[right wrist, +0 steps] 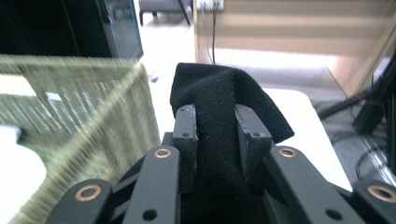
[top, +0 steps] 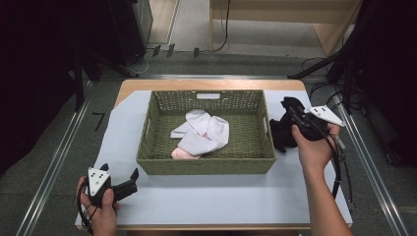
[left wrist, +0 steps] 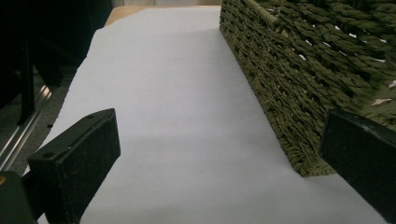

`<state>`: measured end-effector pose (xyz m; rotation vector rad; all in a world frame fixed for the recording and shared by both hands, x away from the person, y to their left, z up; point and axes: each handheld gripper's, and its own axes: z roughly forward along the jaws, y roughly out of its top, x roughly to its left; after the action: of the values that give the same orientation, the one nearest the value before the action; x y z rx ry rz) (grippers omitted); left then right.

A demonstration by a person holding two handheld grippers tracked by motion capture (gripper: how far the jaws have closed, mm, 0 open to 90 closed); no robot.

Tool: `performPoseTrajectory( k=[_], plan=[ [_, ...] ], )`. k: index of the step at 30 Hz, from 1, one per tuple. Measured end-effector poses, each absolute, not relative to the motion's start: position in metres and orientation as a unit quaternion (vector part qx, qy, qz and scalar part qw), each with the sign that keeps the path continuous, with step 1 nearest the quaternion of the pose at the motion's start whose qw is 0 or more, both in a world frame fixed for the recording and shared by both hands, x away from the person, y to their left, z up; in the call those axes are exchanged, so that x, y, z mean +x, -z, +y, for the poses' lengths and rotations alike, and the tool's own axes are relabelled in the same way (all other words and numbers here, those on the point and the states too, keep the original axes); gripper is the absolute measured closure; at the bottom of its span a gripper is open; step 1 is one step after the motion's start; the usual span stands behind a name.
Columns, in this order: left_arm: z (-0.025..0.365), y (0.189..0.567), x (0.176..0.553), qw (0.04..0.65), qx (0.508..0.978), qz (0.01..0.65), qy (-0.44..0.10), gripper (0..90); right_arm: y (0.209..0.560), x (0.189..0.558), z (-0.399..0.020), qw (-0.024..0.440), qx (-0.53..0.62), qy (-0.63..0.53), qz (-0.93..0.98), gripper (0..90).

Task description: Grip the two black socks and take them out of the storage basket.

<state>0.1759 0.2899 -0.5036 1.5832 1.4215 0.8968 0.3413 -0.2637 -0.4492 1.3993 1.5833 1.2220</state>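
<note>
Standing in the middle of the white sheet [top: 206, 196], one green woven basket [top: 206, 164] holds a pile of white and pale pink cloths [top: 201, 132]; how many, I cannot tell. The right gripper [top: 293, 114], beside the basket's right wall, is closed on one black cloth [right wrist: 219, 121]. The left gripper [top: 129, 179] rests near the front left corner, jaws wide apart, empty

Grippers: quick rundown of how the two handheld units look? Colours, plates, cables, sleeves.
Both are black. The left gripper and the right gripper each carry a pale grey three-cornered plate on top with small dark dots, and trail thin black cables. The left fingers are flat, matte, rectangular blocks. The right's linkage bars show brass-coloured rivets. Forearms are bare; no sleeves visible.
</note>
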Motion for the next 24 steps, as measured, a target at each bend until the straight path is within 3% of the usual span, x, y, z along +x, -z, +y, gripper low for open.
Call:
performPoseTrajectory(
  k=[5, 9, 18, 24],
  plan=[
    [0.289, 0.504, 0.175, 0.404, 0.627, 0.562, -0.357, 0.0, 0.475, 0.34, -0.268, 0.329, 0.55, -0.448, 0.623, 72.8],
    [0.289, 0.504, 0.175, 0.405, 0.627, 0.562, -0.358, 0.0, 0.486, 0.339, -0.271, 0.313, 0.56, -0.444, 0.626, 66.6],
    [0.289, 0.504, 0.175, 0.405, 0.625, 0.562, -0.359, 0.0, 0.478, 0.33, -0.281, 0.318, 0.552, -0.45, 0.626, 48.7],
    [0.289, 0.504, 0.175, 0.405, 0.625, 0.561, -0.36, 0.0, 0.478, 0.317, -0.291, 0.323, 0.549, -0.454, 0.623, 46.6]
  ],
)
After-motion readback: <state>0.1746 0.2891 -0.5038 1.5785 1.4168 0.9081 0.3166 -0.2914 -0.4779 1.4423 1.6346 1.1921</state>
